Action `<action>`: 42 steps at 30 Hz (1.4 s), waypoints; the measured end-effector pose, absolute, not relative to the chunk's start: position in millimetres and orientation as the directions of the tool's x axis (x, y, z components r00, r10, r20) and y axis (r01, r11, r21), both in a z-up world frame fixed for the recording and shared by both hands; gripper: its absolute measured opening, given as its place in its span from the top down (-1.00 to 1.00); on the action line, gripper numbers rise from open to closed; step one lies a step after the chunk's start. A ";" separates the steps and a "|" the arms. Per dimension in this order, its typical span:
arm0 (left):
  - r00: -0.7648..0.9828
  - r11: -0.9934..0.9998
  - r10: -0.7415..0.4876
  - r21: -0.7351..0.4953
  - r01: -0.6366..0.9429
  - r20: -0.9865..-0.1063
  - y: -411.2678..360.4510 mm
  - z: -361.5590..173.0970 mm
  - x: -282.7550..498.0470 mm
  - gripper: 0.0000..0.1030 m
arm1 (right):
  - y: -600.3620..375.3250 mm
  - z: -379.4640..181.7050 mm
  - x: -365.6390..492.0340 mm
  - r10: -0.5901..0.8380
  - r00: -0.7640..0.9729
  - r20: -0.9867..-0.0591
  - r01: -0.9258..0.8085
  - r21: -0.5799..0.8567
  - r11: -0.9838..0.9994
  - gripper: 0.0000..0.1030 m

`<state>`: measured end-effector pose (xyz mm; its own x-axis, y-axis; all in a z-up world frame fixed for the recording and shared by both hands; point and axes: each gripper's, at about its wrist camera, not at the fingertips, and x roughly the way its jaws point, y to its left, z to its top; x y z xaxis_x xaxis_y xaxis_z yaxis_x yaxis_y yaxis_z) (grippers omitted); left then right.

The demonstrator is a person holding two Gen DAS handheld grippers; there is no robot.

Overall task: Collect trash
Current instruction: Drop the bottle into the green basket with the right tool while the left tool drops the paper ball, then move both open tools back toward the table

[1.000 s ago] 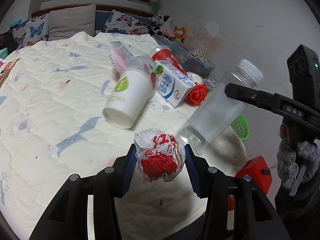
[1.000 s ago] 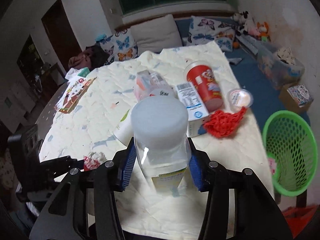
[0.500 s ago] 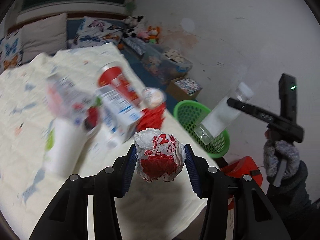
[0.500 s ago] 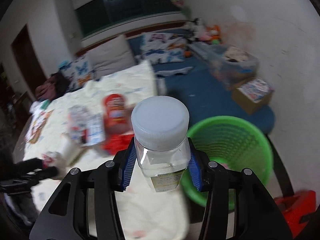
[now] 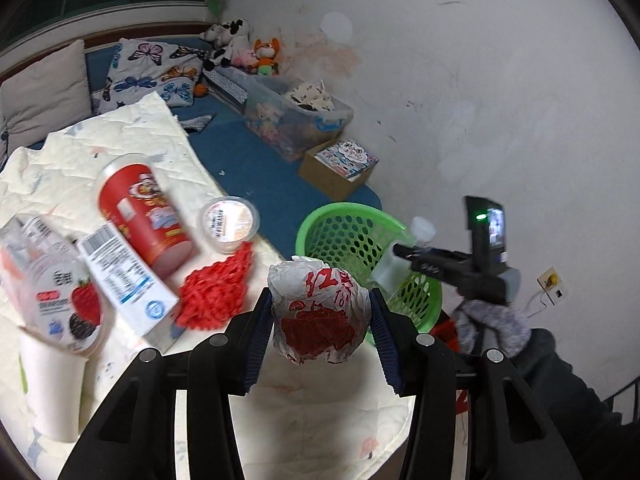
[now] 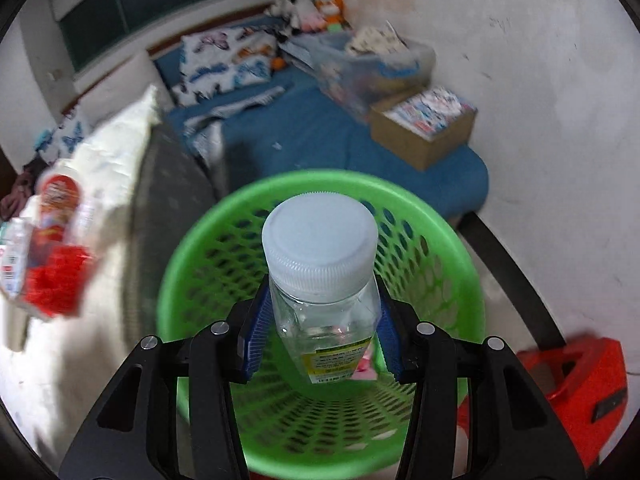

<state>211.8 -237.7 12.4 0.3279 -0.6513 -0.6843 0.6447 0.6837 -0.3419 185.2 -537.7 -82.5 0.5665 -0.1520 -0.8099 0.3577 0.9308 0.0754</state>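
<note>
The right gripper (image 6: 322, 316) clamps the jar (image 6: 320, 276) above the basket (image 6: 452, 248), while the left gripper (image 5: 318, 320) pinches the wrapper (image 5: 318, 312) over the bed edge (image 5: 320, 420), so an early release there would likely miss the basket.

The right gripper (image 6: 322, 322) now holds the clear bottle (image 6: 320, 276) directly over the green basket (image 6: 448, 248), no longer above the bed. The left gripper (image 5: 320, 322) has swung its crumpled wrapper (image 5: 318, 312) toward the basket too.
</note>
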 end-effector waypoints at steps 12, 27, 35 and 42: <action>0.284 0.677 -0.628 -0.328 0.659 -0.724 -267.0 -4.5 217.0 0.10 | -563.2 -125.1 207.9 -0.172 0.489 -0.855 0.384 0.034 0.923 0.05; 0.213 0.633 -0.615 -0.314 0.708 -0.759 -325.0 -15.6 208.9 0.10 | -561.7 -69.5 157.3 -0.172 0.620 -0.765 0.375 0.097 0.922 -0.29; 0.182 0.628 -0.599 -0.316 0.711 -0.779 -360.4 -31.9 213.6 0.06 | -560.5 -52.9 119.3 -0.156 0.670 -0.725 0.371 0.146 0.917 -0.51; 0.156 0.622 -0.590 -0.323 0.713 -0.792 -381.2 -44.7 215.1 -0.02 | -561.3 -52.0 98.5 -0.145 0.684 -0.715 0.378 0.177 0.909 -0.57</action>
